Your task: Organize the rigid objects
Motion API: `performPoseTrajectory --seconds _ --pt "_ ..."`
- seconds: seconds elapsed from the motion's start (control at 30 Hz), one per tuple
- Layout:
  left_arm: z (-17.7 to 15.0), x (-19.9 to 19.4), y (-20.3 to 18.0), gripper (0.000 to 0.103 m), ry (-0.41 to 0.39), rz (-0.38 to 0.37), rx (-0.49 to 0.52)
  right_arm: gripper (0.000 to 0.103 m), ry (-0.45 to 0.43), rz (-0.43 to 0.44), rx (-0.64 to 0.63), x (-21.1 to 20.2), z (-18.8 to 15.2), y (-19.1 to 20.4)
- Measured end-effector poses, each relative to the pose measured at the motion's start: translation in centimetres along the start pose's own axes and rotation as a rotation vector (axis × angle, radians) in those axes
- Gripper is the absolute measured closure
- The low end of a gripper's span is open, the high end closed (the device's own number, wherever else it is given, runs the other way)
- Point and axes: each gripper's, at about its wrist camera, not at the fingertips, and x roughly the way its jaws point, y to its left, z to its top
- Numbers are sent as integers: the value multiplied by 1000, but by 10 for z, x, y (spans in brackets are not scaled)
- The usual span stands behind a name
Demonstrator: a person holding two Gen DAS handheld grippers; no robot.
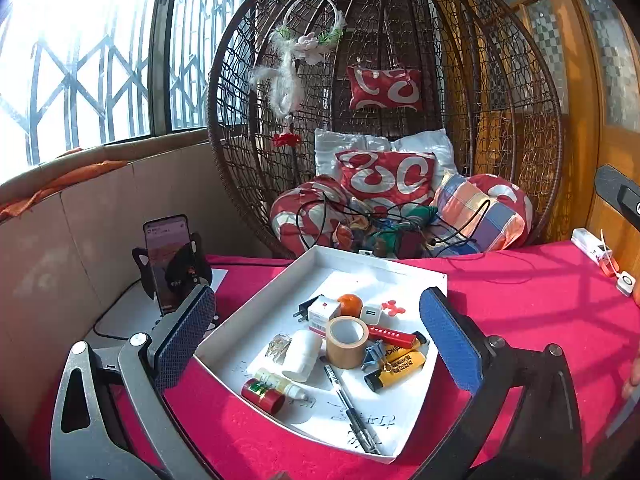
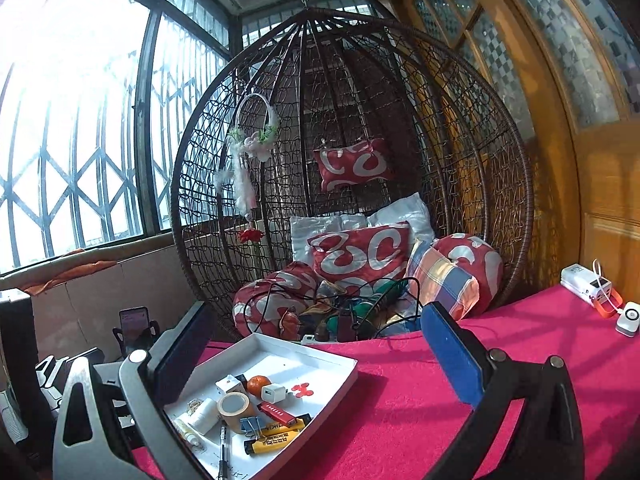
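Observation:
A white tray [image 1: 416, 276] on the red tablecloth holds a brown tape roll [image 1: 346, 342], a white bottle [image 1: 303, 355], a red cylinder [image 1: 263, 396], an orange [image 1: 349, 304], a pen [image 1: 352, 410], yellow lighters [image 1: 396, 370] and other small items. My left gripper [image 1: 320, 344] hovers open above the tray, fingers either side of the pile, holding nothing. In the right wrist view the tray [image 2: 340, 380] lies lower left, with the tape roll [image 2: 236, 407] and orange [image 2: 258, 385] in it. My right gripper [image 2: 316, 364] is open and empty, its left finger over the tray's left edge.
A phone on a stand [image 1: 170, 262] sits left of the tray. A hanging wicker chair [image 1: 384, 120] full of cushions and cables stands behind the table. A white power bank [image 2: 588, 282] and a small white device [image 2: 627, 319] lie at the table's far right. Bare red cloth [image 2: 420, 420] spreads right of the tray.

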Motion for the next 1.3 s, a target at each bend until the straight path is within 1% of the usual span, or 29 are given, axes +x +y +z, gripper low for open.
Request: performPoseTrajectory --seconds 0.1,0.23,0.27,0.33,0.43,0.5,0.57,0.67,0.8,0.9,1.0,1.13,1.3 --pt "2 -7 -6 0 4 32 2 0 -22 -34 -4 -8 6 -9" --pt "-4 -5 -18 0 69 26 49 0 -47 -78 -1 -20 10 -21" --pt "-8 -1 -20 0 97 18 55 0 -43 -86 6 -22 10 -24" --pt "-14 4 -23 0 148 -2 38 0 -7 -82 20 -21 10 -29" --pt "-21 2 -24 0 179 -14 8 0 48 -70 37 -21 7 -36" --pt "-24 -1 -23 0 192 -11 -8 0 56 -51 33 -27 2 -40" --pt "-25 -6 -21 0 204 -21 -5 0 45 -38 37 -34 -1 -45" --pt "-28 -14 -21 0 201 -14 9 0 32 -35 58 -44 -3 -52" --pt "-31 -22 -26 0 223 -38 16 0 22 -34 57 -55 -5 -53" --pt "-35 -25 -33 0 238 -30 40 0 40 -26 38 -60 -7 -52" --pt "-41 -26 -39 0 254 -27 65 0 45 -20 49 -67 -13 -53" --pt "-48 -28 -45 0 280 -59 67 0 59 -36 92 -72 -20 -60" --pt "-50 -33 -48 0 276 -56 65 0 89 -71 155 -76 -28 -73"
